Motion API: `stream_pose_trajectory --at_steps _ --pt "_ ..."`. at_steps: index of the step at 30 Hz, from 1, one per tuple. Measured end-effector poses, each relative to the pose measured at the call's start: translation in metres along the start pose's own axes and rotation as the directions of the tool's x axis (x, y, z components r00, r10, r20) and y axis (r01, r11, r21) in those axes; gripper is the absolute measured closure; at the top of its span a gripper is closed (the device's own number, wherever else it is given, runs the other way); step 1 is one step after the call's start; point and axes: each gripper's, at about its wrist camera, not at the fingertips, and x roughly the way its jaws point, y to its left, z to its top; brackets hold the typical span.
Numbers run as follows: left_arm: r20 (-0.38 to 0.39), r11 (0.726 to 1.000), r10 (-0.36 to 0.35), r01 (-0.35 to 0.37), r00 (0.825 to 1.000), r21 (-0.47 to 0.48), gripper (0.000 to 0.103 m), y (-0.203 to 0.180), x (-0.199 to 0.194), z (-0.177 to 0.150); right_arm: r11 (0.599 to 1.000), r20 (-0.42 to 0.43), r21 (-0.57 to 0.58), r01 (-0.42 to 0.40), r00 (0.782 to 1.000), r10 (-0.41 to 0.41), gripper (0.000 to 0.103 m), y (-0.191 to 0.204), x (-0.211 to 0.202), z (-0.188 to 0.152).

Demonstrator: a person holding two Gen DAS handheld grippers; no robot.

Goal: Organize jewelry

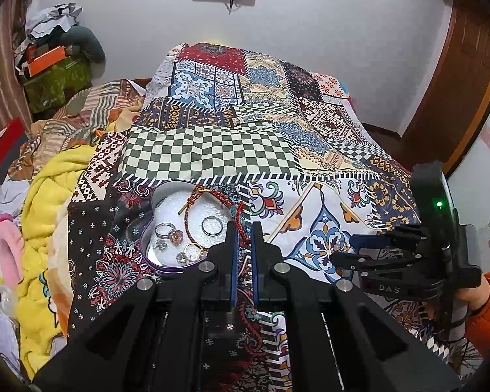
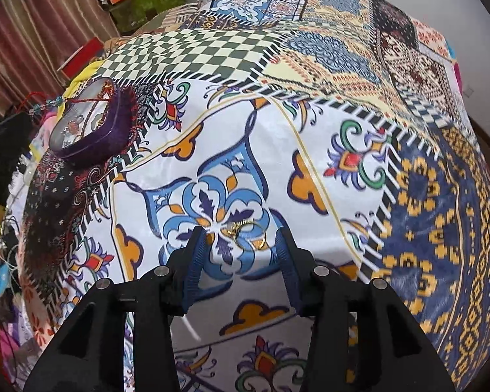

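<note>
Right wrist view, right gripper (image 2: 241, 254) open around gold ring (image 2: 249, 236), patchwork bedspread (image 2: 310, 170).

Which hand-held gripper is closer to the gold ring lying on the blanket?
Right. The right hand-held gripper is open around the gold ring; the left hand-held gripper is off by the heart-shaped tin.

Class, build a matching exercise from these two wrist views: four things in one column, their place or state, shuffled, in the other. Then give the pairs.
1. heart-shaped tin
2. gold ring
3. left gripper
4. right gripper

A. open
B. fingers close together, pinching a red cord
C. holds several rings
D. lies on the bedspread, outside the tin

Pairs: 1-C, 2-D, 3-B, 4-A
</note>
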Motion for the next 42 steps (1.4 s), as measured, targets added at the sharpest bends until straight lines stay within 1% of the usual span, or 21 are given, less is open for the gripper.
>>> stream_pose_trajectory --at_steps 2,3,4,11,17,21,24,28,31,35,42 --pt "0.004 1.000 -0.002 0.002 1.000 -0.006 0.098 0.003 -0.001 0.000 1.000 0.007 -0.008 0.018 1.000 -0.018 0.067 0.001 0.001 0.000" --pt "0.006 1.000 -0.002 0.002 1.000 -0.008 0.098 0.004 -0.001 0.000 1.000 0.011 -0.013 0.027 1.000 -0.027 0.073 0.002 0.001 -0.001" --pt "0.009 1.000 -0.001 0.001 1.000 -0.011 0.098 0.005 -0.002 0.001 0.999 0.015 -0.017 0.033 0.999 -0.032 0.080 0.002 0.001 0.000" --pt "0.042 1.000 -0.001 0.002 0.999 -0.016 0.098 0.009 -0.014 0.009 1.000 0.033 -0.015 0.026 0.999 -0.025 0.081 0.006 -0.005 -0.001" --pt "0.096 1.000 0.012 -0.010 0.995 -0.019 0.098 0.016 -0.034 0.020 1.000 0.106 -0.003 -0.004 0.994 0.004 0.081 0.015 -0.028 0.010" --pt "0.124 0.999 0.026 -0.023 0.992 -0.027 0.098 0.024 -0.044 0.027 1.000 0.170 -0.021 -0.024 0.985 0.027 0.081 0.028 -0.047 0.022" --pt "0.139 0.999 0.038 -0.033 0.990 -0.036 0.098 0.031 -0.048 0.030 0.998 0.222 -0.043 -0.034 0.974 0.043 0.081 0.040 -0.060 0.032" --pt "0.153 0.998 0.045 -0.037 0.987 -0.052 0.098 0.040 -0.052 0.034 0.996 0.260 -0.062 -0.064 0.962 0.078 0.081 0.051 -0.064 0.045" --pt "0.156 0.998 0.043 -0.035 0.987 -0.056 0.098 0.046 -0.052 0.035 0.994 0.280 -0.079 -0.079 0.955 0.098 0.081 0.063 -0.064 0.053" --pt "0.141 0.998 0.037 -0.029 0.989 -0.060 0.098 0.052 -0.045 0.033 0.990 0.285 -0.093 -0.103 0.950 0.126 0.081 0.078 -0.057 0.059" --pt "0.102 0.998 -0.008 0.015 0.995 -0.063 0.098 0.057 -0.029 0.027 0.982 0.265 -0.142 -0.123 0.951 0.158 0.081 0.103 -0.038 0.067"
